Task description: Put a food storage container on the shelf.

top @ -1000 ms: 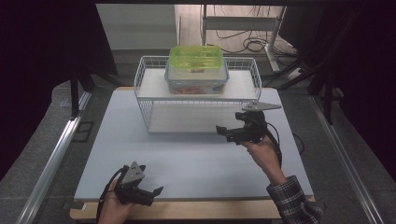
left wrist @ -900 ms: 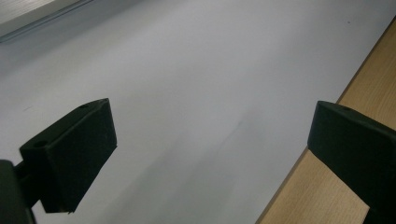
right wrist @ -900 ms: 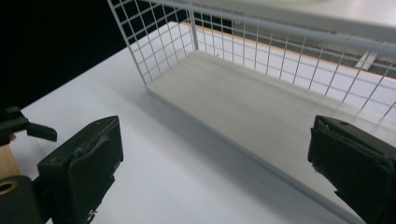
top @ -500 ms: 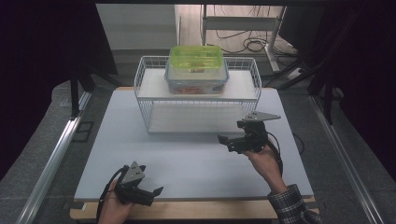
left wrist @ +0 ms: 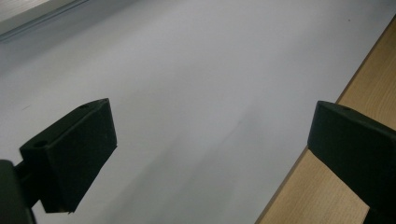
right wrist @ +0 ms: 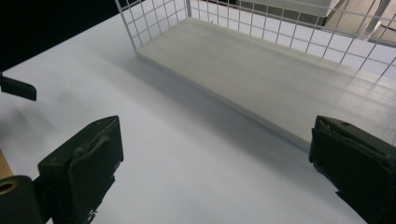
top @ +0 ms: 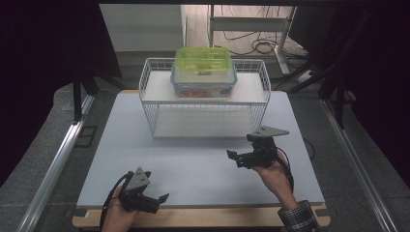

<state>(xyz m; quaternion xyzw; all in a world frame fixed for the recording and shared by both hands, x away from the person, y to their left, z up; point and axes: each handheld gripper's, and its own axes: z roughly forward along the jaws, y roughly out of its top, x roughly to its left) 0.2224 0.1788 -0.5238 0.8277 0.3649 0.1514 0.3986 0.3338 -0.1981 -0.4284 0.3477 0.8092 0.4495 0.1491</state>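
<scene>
Compared with a second ago, the right gripper [top: 239,157] sits nearer the person and a little lower on the mat [top: 193,159], having drawn back from the rack [top: 203,104]. The left gripper [top: 155,199] is where it was, at the near left edge of the mat. The box [top: 203,72] has not moved.

The right gripper's jaws stand wide apart with nothing between them; in the right gripper view [right wrist: 212,154] they frame bare mat and the rack's lower shelf [right wrist: 280,88] just beyond. It hovers near the rack's near right corner, apart from it.

The left gripper's jaws are also spread wide and hold nothing; its own view [left wrist: 210,154] looks along the mat, with the wooden board [left wrist: 355,93] at the right.

The box, with its green lid, rests on the rack's top shelf, at the far middle of the table, well apart from both grippers.
</scene>
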